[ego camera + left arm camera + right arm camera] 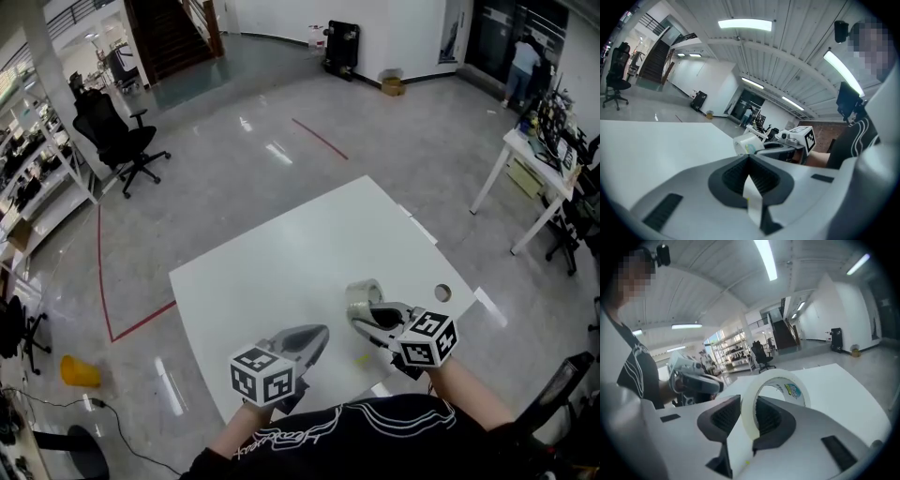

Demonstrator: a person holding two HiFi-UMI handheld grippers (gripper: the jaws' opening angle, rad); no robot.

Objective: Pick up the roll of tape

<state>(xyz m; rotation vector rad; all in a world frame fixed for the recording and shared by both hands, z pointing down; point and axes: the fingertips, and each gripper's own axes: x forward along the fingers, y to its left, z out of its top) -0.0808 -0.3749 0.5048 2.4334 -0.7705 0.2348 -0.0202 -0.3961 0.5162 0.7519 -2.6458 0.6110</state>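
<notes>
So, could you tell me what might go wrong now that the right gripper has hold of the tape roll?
The fingers of the right gripper pinch only a small part of the whitish roll of tape, so it could pivot or slip out. If dropped, it might roll off the white table. The closed left gripper sits close by and could bump it.

A white table (281,272) (a round hole (442,292) near its right corner) stands on glossy grey floor (234,150).
</notes>
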